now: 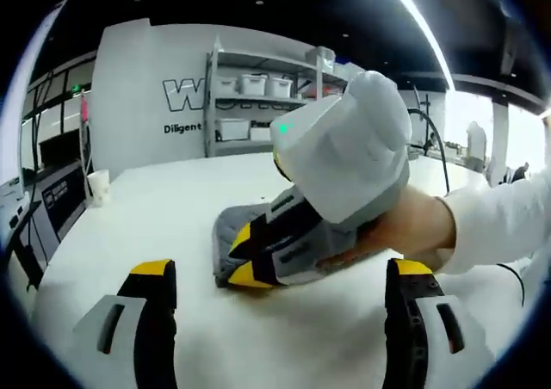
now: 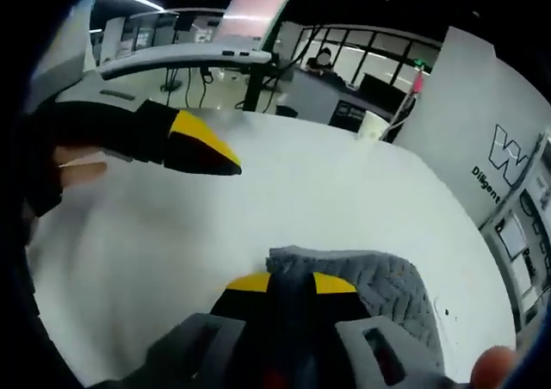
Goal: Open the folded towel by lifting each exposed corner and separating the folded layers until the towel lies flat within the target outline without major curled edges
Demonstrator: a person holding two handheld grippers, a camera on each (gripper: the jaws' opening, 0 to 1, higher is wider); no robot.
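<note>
A grey quilted towel (image 1: 227,231) lies folded on the white table (image 1: 164,208). My right gripper (image 1: 245,258), held by a hand in a white sleeve, comes in from the right in the left gripper view, its yellow-tipped jaws closed on the towel's near edge. In the right gripper view, the right gripper (image 2: 290,282) is shut on a fold of the towel (image 2: 383,287), which spreads to the right. My left gripper (image 1: 281,270) stands wide open just short of the towel, holding nothing. One of its yellow-tipped fingers (image 2: 200,145) hovers above the table at the left.
A paper cup (image 1: 99,185) stands near the table's far left edge. Metal shelves with white bins (image 1: 258,96) stand behind the table against a lettered wall. A cable (image 1: 435,148) runs at the right. Desks with monitors (image 2: 344,105) lie beyond the table.
</note>
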